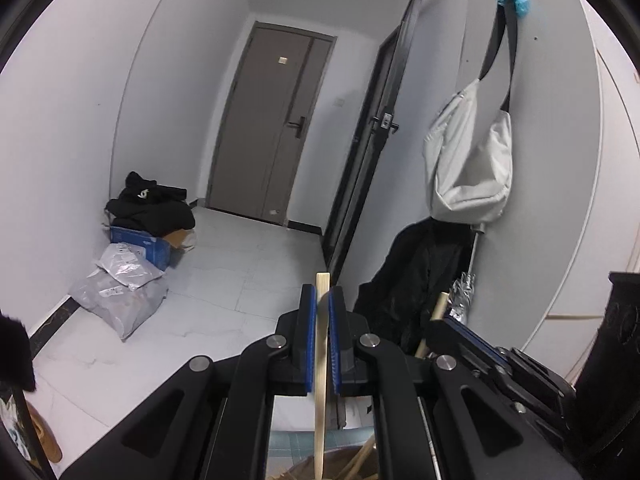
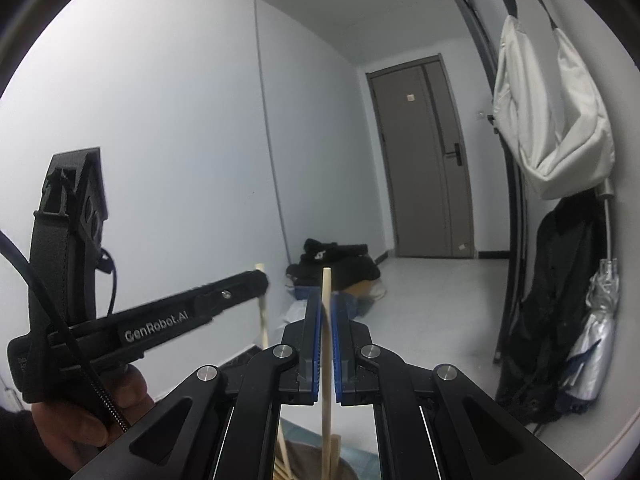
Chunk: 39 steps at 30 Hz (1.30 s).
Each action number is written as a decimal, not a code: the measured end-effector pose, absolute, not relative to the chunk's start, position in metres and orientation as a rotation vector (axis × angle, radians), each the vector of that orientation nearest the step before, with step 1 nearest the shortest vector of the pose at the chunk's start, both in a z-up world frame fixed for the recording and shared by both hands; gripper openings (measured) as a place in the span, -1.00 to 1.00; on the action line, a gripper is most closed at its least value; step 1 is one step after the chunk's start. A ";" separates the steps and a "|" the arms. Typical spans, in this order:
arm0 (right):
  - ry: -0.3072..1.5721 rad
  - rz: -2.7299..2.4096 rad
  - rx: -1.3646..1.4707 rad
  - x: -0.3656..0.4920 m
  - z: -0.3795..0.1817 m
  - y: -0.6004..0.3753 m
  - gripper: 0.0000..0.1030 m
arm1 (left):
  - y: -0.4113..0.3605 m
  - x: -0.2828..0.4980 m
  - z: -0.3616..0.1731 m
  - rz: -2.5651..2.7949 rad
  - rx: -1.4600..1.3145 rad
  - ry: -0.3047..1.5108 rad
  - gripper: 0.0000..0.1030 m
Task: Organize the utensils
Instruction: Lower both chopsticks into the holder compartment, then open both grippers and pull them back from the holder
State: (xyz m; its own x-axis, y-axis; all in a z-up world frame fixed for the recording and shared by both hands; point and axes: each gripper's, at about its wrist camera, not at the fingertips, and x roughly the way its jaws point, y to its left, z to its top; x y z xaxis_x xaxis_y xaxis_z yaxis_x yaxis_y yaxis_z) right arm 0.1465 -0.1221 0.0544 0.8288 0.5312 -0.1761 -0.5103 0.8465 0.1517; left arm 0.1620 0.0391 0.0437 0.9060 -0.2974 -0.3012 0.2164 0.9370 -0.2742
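Note:
My left gripper (image 1: 322, 294) is shut on a pale wooden chopstick (image 1: 321, 384) that stands upright between its blue pads, tip poking above the fingers. My right gripper (image 2: 327, 300) is shut on another wooden chopstick (image 2: 326, 344), also upright. In the left wrist view the right gripper (image 1: 448, 322) shows at the right with its stick (image 1: 438, 306). In the right wrist view the left gripper (image 2: 256, 280) shows at the left, held by a hand, with its stick (image 2: 262, 312). More wooden sticks (image 1: 360, 460) lie low at the bottom edge, mostly hidden.
A hallway with a brown door (image 1: 272, 120) lies ahead. Black clothes on a blue box (image 1: 148, 216) and grey parcel bags (image 1: 120, 296) sit on the floor at left. A white bag (image 1: 468, 152), a black coat (image 1: 416, 280) and a silver umbrella (image 2: 596, 332) hang at right.

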 end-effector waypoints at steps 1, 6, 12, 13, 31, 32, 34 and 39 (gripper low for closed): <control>0.215 0.561 0.094 0.147 0.053 -0.121 -0.92 | 0.039 0.162 0.043 -0.279 -0.241 0.347 -0.94; 0.214 0.604 0.064 0.142 0.042 -0.115 -0.92 | 0.041 0.160 0.037 -0.285 -0.246 0.361 -0.94; 0.247 0.648 0.059 0.139 0.030 -0.116 -0.92 | 0.041 0.151 0.031 -0.323 -0.229 0.382 -0.94; 0.257 0.659 0.060 0.139 0.028 -0.116 -0.92 | 0.041 0.151 0.030 -0.329 -0.227 0.388 -0.94; 0.420 0.632 0.084 0.099 0.006 -0.133 -0.76 | 0.048 0.115 0.022 -0.274 -0.204 0.563 0.04; 0.422 0.623 0.088 0.099 0.007 -0.136 -0.71 | 0.050 0.109 0.025 -0.260 -0.210 0.551 0.09; 0.426 0.598 0.103 0.086 0.008 -0.144 -0.55 | 0.050 0.102 0.027 -0.228 -0.197 0.546 0.11; 0.439 0.544 0.132 0.060 0.008 -0.157 -0.12 | 0.047 0.080 0.029 -0.168 -0.184 0.542 0.44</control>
State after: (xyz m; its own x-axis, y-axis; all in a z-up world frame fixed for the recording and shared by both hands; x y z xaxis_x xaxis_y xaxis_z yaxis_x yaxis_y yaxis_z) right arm 0.0604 -0.1573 0.0083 0.7657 0.5274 -0.3682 -0.4718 0.8496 0.2358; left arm 0.0803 0.0474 0.0292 0.8437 -0.2067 -0.4955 0.1099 0.9699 -0.2174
